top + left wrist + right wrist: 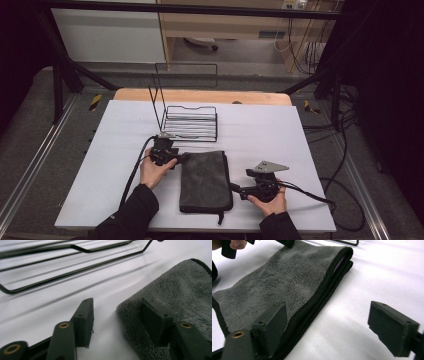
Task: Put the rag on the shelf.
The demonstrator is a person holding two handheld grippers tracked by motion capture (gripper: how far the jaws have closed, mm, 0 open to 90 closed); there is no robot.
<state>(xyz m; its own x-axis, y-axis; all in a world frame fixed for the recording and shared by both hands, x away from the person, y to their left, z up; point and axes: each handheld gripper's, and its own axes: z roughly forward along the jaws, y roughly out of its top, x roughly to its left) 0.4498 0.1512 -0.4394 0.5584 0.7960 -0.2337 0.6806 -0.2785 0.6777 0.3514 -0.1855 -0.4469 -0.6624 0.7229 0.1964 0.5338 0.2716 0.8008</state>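
With both grippers gaping at opposite edges of the folded towel [205, 181], left gripper [181, 158] and right gripper [234, 188] look set for another fold, nothing pinched yet.

Dim surroundings, soft shadows, slight blur

White table [280, 135]. On it: folded grey towel [205, 181] near front centre; black wire rack [190, 123] behind it, toward the back. The two lie just apart.
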